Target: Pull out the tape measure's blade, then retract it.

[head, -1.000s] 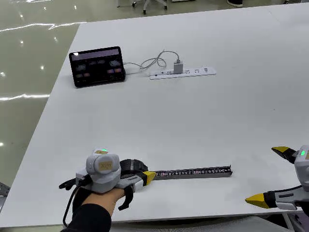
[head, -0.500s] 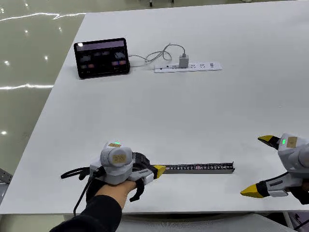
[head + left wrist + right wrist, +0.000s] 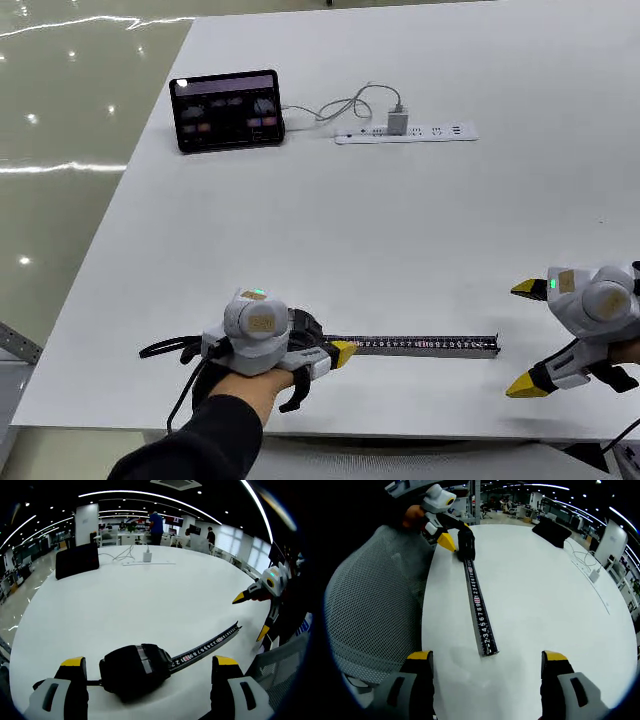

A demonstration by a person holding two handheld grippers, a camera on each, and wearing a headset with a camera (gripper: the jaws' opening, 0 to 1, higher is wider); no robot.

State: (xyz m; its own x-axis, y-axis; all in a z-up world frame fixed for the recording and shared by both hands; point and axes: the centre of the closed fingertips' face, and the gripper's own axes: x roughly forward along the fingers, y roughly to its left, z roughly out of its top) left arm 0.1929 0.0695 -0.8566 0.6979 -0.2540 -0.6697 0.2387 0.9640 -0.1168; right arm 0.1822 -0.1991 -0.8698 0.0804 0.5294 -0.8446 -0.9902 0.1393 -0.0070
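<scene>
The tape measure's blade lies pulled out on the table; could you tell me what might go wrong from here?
The case sits ungripped between the open left tongs, so it may skid. The blade tip lies free ahead of the open right tongs; retracting, it could whip.

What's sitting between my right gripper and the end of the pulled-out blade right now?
Nothing but bare table. In the head view the right gripper, jaws open, faces the blade's end across a short clear gap.

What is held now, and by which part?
Nothing is held: the left gripper stands open around the tape measure case, not touching it; the right gripper is open, empty.
</scene>
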